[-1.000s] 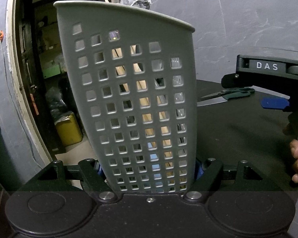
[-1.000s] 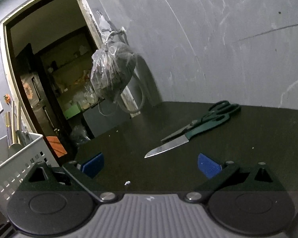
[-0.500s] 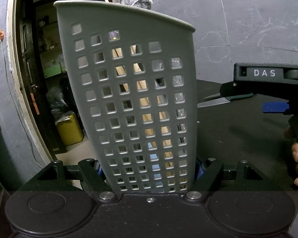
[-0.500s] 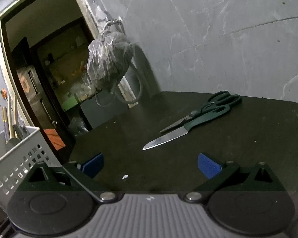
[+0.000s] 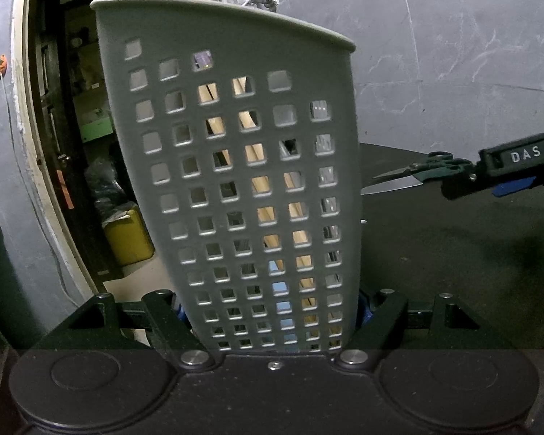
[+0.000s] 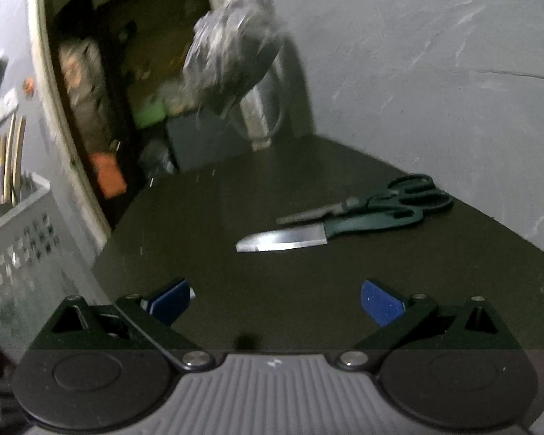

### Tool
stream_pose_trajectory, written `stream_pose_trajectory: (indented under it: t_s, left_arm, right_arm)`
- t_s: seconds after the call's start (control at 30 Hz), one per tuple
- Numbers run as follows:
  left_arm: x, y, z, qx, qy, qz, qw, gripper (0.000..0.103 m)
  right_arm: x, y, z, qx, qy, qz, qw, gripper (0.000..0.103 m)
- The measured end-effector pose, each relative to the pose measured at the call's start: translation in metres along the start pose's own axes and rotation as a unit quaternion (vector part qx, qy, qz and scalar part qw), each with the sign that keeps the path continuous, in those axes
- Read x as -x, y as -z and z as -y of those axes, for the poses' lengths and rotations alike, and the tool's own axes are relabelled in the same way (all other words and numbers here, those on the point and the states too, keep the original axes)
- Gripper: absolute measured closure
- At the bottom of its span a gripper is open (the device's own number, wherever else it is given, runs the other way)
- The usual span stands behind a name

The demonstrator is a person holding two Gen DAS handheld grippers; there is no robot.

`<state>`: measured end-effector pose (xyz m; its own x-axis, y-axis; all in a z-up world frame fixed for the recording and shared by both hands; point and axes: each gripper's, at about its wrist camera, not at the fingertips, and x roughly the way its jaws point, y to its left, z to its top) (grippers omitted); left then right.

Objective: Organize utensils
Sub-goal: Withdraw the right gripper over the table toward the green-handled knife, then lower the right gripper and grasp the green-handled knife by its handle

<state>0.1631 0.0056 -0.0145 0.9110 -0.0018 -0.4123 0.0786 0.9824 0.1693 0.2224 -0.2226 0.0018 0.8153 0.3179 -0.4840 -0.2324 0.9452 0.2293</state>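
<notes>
My left gripper [image 5: 272, 311] is shut on a grey perforated utensil basket [image 5: 243, 181], held upright, with wooden utensils showing through its holes. The basket also shows at the left edge of the right wrist view [image 6: 14, 239], with several handles sticking up. A green-handled knife [image 6: 308, 235] and green-handled scissors [image 6: 380, 203] lie side by side on the dark table [image 6: 272, 308], ahead of my right gripper [image 6: 275, 301], which is open and empty. In the left wrist view the right gripper [image 5: 515, 177] hovers close to the knife and scissors [image 5: 428, 166].
A grey wall runs behind the table. A plastic bag [image 6: 232, 61] hangs at the door frame. An open doorway on the left leads to a cluttered dark room with a yellow container [image 5: 127, 235].
My right gripper has moved forward and turned toward the knife and scissors, which now look larger and nearer. The left gripper and basket have barely moved.
</notes>
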Motion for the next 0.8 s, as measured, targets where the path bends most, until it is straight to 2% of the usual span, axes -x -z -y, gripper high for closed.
stream_pose_trajectory:
  t_s: [0.13, 0.3, 0.53, 0.8]
  left_arm:
    - [-0.001, 0.000, 0.002, -0.002, -0.001, 0.000, 1.0000, 0.024]
    - [0.000, 0.000, 0.000, 0.003, 0.004, 0.000, 1.0000, 0.025]
    - [-0.002, -0.001, -0.005, 0.006, 0.009, -0.002, 0.9999, 0.025]
    - [-0.007, -0.001, -0.008, 0.008, 0.010, -0.004, 0.9999, 0.025]
  right_arm:
    - [-0.006, -0.011, 0.010, 0.023, -0.014, -0.027, 0.999, 0.000]
    - [-0.039, -0.047, 0.023, 0.047, -0.047, -0.059, 0.996, 0.000]
    - [-0.084, -0.086, 0.054, -0.006, -0.066, -0.071, 0.995, 0.000]
    - [-0.114, -0.093, 0.073, -0.049, -0.065, -0.090, 0.993, 0.000]
